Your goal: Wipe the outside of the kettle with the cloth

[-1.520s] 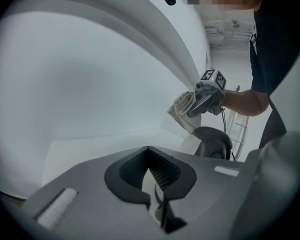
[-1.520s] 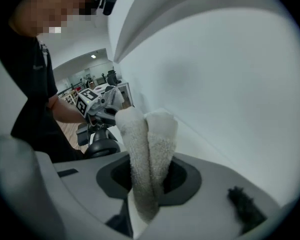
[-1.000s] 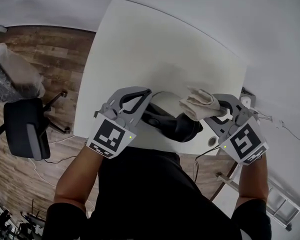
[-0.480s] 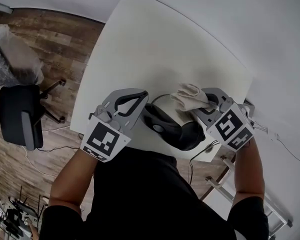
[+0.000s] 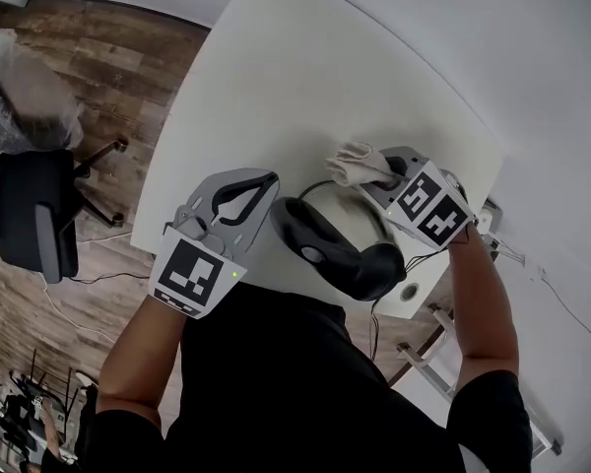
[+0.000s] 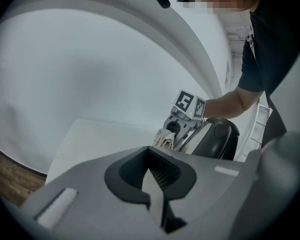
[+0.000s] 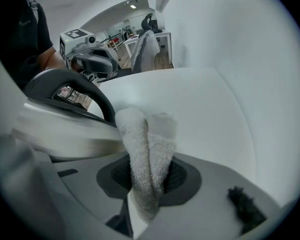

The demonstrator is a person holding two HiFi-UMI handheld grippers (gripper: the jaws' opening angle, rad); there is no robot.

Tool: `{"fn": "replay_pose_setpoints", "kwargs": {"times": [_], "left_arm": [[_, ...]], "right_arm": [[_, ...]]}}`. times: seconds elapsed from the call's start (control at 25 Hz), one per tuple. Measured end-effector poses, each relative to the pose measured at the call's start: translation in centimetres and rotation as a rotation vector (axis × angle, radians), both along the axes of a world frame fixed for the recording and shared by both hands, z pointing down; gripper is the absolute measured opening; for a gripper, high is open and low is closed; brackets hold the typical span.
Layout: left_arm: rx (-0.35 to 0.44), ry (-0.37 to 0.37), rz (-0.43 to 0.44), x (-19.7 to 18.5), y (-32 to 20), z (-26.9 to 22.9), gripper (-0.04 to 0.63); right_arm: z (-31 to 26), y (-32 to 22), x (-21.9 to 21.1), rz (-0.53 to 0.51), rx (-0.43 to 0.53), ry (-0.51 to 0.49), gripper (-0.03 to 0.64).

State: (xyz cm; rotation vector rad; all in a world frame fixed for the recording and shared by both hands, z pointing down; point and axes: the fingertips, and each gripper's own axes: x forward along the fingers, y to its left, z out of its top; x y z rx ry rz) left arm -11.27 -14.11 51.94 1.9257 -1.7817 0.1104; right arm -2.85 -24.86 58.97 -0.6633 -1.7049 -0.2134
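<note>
Head view: I'd say you were mid-wipe. Right tool (image 5: 382, 172) gripped the cloth (image 5: 353, 164) at the far side of the kettle (image 5: 340, 254), which sat at the near edge of the table (image 5: 276, 87). Left tool (image 5: 263, 185) hung just beside the kettle, forearm angled inward.
Left gripper view: jaws were together, nothing between them.
Right gripper view: jaws were clamped on the folded cloth, which looked pressed to the kettle's white wall.
Next move probably called for sweeping round the body with pressure kept on.

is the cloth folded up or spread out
Folded. The cloth is bunched into two thick rolls, pinched between the jaws of the right claw and sticking out past them.
</note>
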Motion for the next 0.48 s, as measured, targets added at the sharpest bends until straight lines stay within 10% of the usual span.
{"fn": "replay_pose_setpoints", "kwargs": {"times": [0.48], "left_arm": [[-0.039, 0.057, -0.080, -0.4, 2.4, 1.0, 0.007]], "right_arm": [[4.2, -0.6, 0.0, 0.031, -0.031, 0.102, 0.101]]}}
